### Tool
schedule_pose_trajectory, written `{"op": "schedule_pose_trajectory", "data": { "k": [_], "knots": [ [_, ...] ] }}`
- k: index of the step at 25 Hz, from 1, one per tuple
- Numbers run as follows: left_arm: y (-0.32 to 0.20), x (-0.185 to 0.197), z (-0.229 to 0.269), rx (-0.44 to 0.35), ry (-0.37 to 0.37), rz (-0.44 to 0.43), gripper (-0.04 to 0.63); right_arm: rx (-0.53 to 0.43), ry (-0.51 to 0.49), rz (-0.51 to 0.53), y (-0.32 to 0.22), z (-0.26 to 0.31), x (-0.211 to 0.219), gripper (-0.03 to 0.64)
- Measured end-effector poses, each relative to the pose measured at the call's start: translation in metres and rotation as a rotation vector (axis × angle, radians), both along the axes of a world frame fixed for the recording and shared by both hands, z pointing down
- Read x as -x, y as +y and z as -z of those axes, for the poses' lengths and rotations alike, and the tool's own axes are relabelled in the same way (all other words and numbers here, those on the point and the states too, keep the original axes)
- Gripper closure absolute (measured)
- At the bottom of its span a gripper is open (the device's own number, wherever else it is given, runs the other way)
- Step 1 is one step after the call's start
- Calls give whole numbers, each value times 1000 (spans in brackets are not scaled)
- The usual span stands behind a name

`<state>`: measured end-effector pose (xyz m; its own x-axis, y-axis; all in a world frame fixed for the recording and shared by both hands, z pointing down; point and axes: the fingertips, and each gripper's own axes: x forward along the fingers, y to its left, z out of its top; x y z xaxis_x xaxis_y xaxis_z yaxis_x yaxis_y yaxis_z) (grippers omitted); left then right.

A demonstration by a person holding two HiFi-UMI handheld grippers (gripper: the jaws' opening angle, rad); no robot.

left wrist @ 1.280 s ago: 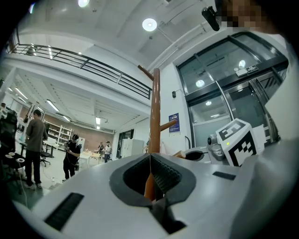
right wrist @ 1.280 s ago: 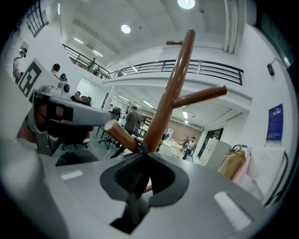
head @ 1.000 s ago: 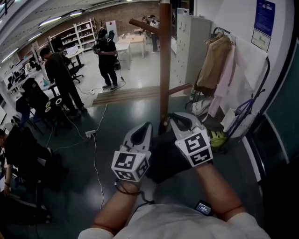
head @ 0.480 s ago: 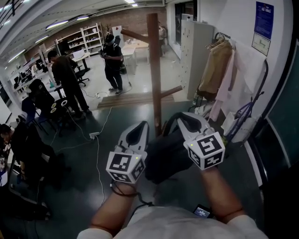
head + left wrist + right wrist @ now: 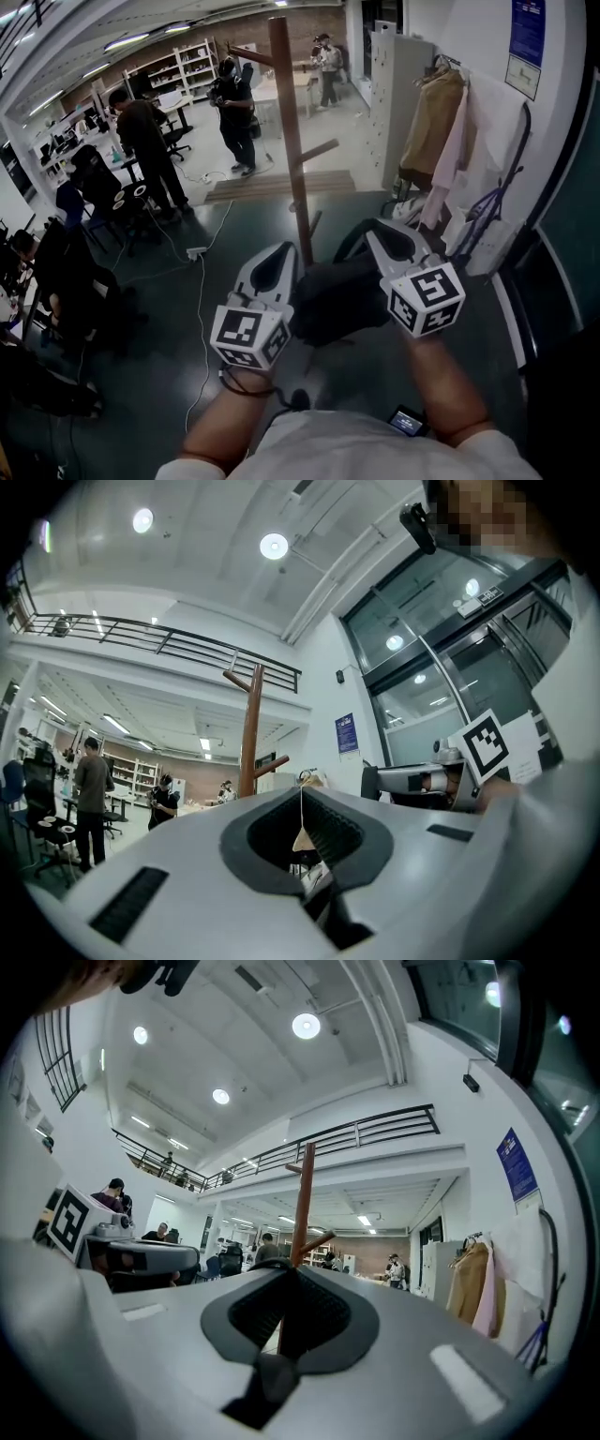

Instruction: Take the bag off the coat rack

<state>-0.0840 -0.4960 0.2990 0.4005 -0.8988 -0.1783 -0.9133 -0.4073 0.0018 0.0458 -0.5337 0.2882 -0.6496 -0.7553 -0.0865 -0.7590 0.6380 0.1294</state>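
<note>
The black bag [image 5: 337,300] hangs between my two grippers, in front of my body and off the wooden coat rack [image 5: 291,141], whose pole stands just beyond it. My right gripper [image 5: 375,230] is shut on the bag's dark strap, which shows pinched in the jaws in the right gripper view [image 5: 291,1269]. My left gripper [image 5: 284,251] sits beside the bag's left edge, its jaws shut with nothing clearly between them [image 5: 300,792]. The rack's pole and side pegs rise ahead in both gripper views [image 5: 249,733] [image 5: 302,1204].
Coats [image 5: 441,141] hang on the right wall next to a white cabinet [image 5: 394,94]. A blue-framed stand [image 5: 497,206] leans at the right. Several people stand [image 5: 145,141] [image 5: 239,112] or sit at the left. A cable [image 5: 202,281] runs along the dark floor.
The bag, which was against the rack's pole, has come back toward me with both grippers. The pole now stands farther off and to the left.
</note>
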Motion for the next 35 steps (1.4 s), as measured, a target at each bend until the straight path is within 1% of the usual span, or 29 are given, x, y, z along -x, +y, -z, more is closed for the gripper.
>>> {"op": "schedule_pose_trajectory", "data": {
  "k": [6, 10, 14, 23, 26, 35],
  "knots": [
    [47, -18, -23, 32, 7, 18, 588, 25, -3, -25, 43, -26, -30, 588],
    [59, -36, -45, 60, 12, 20, 588, 41, -9, -37, 58, -46, -52, 588],
    [64, -47, -57, 67, 5, 17, 588, 43, -22, -43, 69, -57, -62, 588],
    [69, -57, -80, 80, 9, 12, 588, 52, -17, -29, 77, -76, -57, 588],
    [70, -54, -80, 86, 13, 13, 588, 68, -18, -25, 77, -77, -52, 589],
    [74, -38, -75, 79, 14, 38, 588, 65, -24, 3, 77, -73, -35, 589]
  ]
}}
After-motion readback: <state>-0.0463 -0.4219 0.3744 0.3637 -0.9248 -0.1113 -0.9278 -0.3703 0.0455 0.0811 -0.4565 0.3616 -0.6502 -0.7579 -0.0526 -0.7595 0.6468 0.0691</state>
